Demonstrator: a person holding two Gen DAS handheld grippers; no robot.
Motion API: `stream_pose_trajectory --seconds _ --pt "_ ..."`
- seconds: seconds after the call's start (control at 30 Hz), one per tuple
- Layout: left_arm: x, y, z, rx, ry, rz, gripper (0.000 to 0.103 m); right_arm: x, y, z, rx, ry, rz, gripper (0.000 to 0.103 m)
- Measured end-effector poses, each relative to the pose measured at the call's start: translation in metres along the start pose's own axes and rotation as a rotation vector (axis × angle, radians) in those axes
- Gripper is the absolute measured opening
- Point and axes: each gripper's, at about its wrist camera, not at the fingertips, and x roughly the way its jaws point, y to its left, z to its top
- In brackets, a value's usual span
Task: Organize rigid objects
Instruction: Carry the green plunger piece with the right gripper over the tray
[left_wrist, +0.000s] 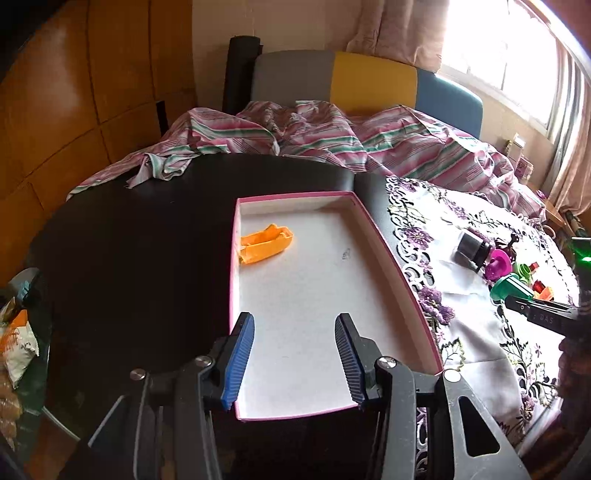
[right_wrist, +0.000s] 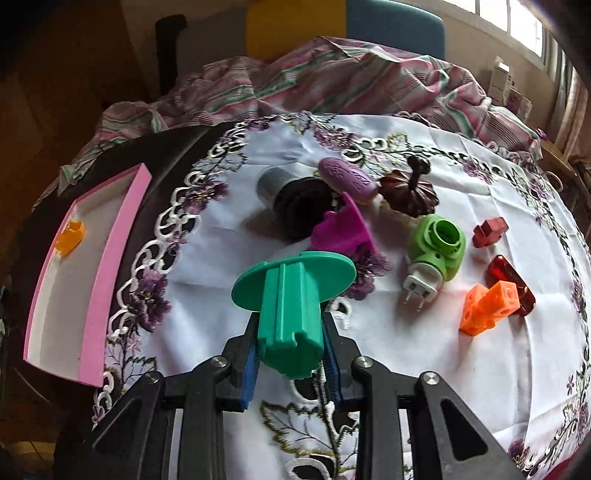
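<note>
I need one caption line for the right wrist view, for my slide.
Right gripper grips a teal flanged part above the embroidered cloth; pink box at left.

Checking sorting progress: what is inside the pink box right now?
Inside the pink box, only one orange plastic piece lies near the far left corner. The left gripper, open, covers part of the near floor.

Teal plastic flanged spool (right_wrist: 291, 295) clamped between jaws, flange pointing away, raised above embroidered cloth. Pink-rimmed shallow white box (left_wrist: 388, 254) on dark table, holding orange plastic piece (left_wrist: 266, 243) near far left corner. Other small plastic pieces scattered on cloth.
</note>
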Motion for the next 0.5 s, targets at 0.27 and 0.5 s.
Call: stream_pose_trajectory --seconds 0.27,0.5 --pt "-0.001 0.016 -0.005 -0.029 -0.007 0.033 0.057 -0.018 0.068 0.013 -0.115 -0.045 0.098 0.029" --pt "0.0 0.03 -0.008 -0.066 0.002 0.047 0.057 -0.023 0.134 0.026 -0.227 -0.06 0.212 0.029"
